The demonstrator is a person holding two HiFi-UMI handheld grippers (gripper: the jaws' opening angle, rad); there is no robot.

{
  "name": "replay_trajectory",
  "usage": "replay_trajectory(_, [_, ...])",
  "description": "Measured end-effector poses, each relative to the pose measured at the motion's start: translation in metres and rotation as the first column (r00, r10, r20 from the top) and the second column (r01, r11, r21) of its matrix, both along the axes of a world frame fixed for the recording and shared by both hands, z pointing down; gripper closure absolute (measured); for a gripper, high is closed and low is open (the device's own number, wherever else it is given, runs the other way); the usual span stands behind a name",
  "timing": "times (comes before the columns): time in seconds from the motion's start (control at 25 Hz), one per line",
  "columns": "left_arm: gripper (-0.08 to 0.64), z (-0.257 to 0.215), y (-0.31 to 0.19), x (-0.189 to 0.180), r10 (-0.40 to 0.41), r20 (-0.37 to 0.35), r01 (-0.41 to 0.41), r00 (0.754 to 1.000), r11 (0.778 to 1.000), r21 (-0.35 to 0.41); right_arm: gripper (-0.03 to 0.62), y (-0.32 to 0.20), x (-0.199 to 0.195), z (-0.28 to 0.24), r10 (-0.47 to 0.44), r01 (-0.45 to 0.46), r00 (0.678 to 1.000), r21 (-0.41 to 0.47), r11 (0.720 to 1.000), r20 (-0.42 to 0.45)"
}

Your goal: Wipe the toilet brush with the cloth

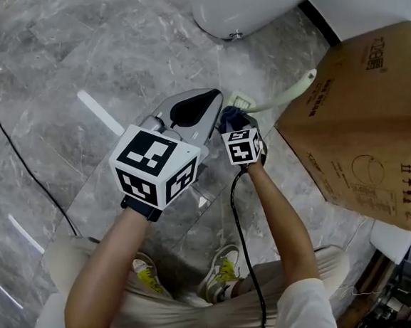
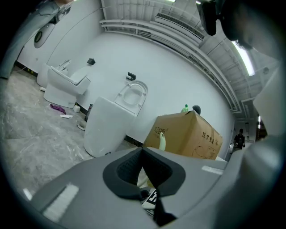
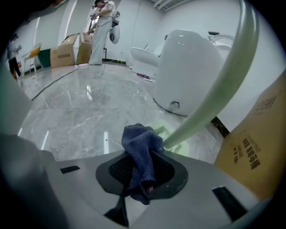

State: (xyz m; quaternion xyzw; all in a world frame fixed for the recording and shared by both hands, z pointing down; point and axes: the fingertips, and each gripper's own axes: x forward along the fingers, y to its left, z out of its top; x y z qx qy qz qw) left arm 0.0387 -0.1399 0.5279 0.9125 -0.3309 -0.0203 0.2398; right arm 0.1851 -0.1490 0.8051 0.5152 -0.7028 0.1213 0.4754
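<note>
Grey marble floor (image 1: 75,64), white ceramic toilet (image 1: 249,6) at its far edge, brown cardboard box (image 1: 366,124) towards the right edge. The pale green plastic toilet brush (image 1: 292,91) stands on the floor between the two, with its handle leaning up against the box.

Right gripper (image 3: 144,172): fingers pinched on a dark blue terry cloth (image 3: 142,154). The bunched end sticks out past the tips, right at the low end of the handle – it looks to be touching.

Left gripper (image 2: 143,154): fingers pressed together with nothing in them, hovering just left of the right one and not on the brush.

Step, as I judge it: wiping under way, low on the handle. The next move calls for dragging the cloth up along the shaft while keeping it pressed on. The brush is unsteadied – the handle could slide off the box.
</note>
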Motion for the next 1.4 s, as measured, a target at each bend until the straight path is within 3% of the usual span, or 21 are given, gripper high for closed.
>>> replay_trajectory(0.12, [0.561,0.002,0.002,0.001,0.006,0.006,-0.006,1.0,1.0,-0.003,0.511,-0.002,0.002,0.007,0.09,-0.089,0.986,-0.016,0.996,0.14])
replay_trajectory(0.28, [0.561,0.007,0.0,0.003,0.005,0.013,-0.005,1.0,1.0,-0.013,0.512,-0.003,0.004,0.013,0.216,-0.201,0.933,-0.08,0.976,0.289])
replay_trajectory(0.36, [0.561,0.008,0.001,0.006,0.011,0.016,-0.01,1.0,1.0,-0.013,0.517,-0.005,0.007,0.014,0.308,-0.28,0.872,-0.128,0.952,0.382])
replay_trajectory(0.52, [0.561,0.008,0.004,0.011,0.026,0.025,-0.026,0.999,1.0,-0.005,0.52,-0.008,0.012,0.013,0.448,-0.385,0.714,-0.233,0.893,0.538])
replay_trajectory(0.64, [0.561,0.01,0.004,0.009,0.02,0.038,-0.02,0.999,1.0,-0.003,0.518,-0.007,0.012,0.011,0.462,-0.405,0.668,-0.235,0.883,0.584])
replay_trajectory(0.76, [0.561,0.009,0.003,0.008,0.009,0.035,-0.009,0.999,1.0,-0.002,0.517,-0.001,0.015,0.003,0.428,-0.419,0.685,-0.162,0.893,0.589])
replay_trajectory(0.92, [0.561,0.006,0.001,0.007,0.005,0.029,-0.005,1.0,1.0,0.003,0.517,0.005,0.014,-0.021,0.335,-0.41,0.773,0.021,0.912,0.539])
replay_trajectory(1.08, [0.561,0.005,0.001,0.011,0.012,0.028,-0.012,1.0,1.0,0.003,0.517,0.007,0.009,-0.046,0.219,-0.34,0.86,0.198,0.919,0.461])
replay_trajectory(1.2, [0.561,0.006,0.003,0.015,0.02,0.03,-0.02,0.999,1.0,0.002,0.517,0.004,0.009,-0.042,0.201,-0.314,0.876,0.202,0.928,0.439])
replay_trajectory(1.4, [0.561,0.011,0.011,0.021,0.042,0.044,-0.042,0.998,0.999,-0.012,0.517,-0.003,0.012,-0.029,0.202,-0.316,0.863,0.181,0.931,0.463])
